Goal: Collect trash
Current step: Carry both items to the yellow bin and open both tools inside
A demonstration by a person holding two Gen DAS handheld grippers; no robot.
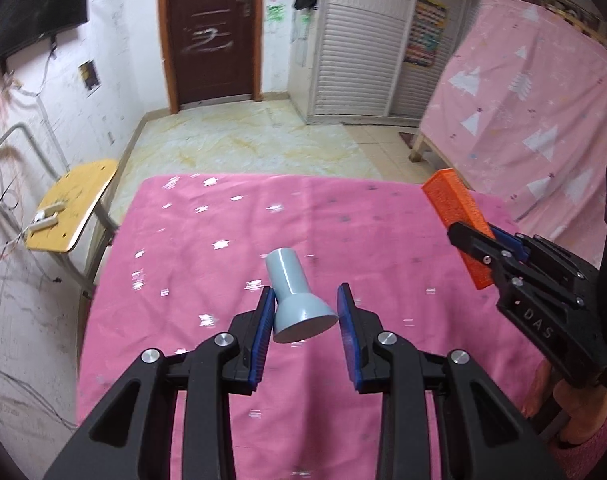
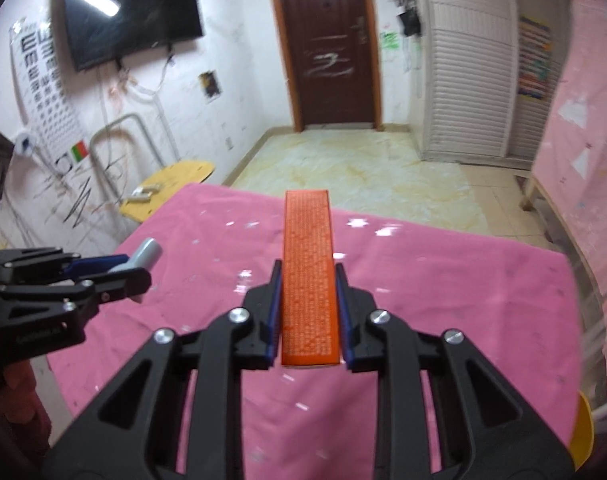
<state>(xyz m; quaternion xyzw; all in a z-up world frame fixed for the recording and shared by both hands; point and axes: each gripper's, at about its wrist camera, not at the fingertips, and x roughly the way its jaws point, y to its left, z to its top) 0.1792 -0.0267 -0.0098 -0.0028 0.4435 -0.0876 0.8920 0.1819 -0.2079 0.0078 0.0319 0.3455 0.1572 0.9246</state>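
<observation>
1. Right gripper: blue pads pressed against both long sides of an orange block, a flat textured bar that juts forward past the fingertips, clear of the cloth.
2. Left gripper: jaws narrowed around a grey funnel-shaped piece. Left pad touches its flared base; at the right pad, contact cannot be told. Narrow end tilts up and away. It seems to be lifted off the cloth.
3. Pink star-print cloth covers the table under both grippers.
4. Left of the table: yellow chair with a white power strip on its seat.
5. Beyond: tiled floor, pink sheet draped at right.
6. Far wall: dark brown door, louvred white wardrobe, wall-mounted TV, eye chart.
</observation>
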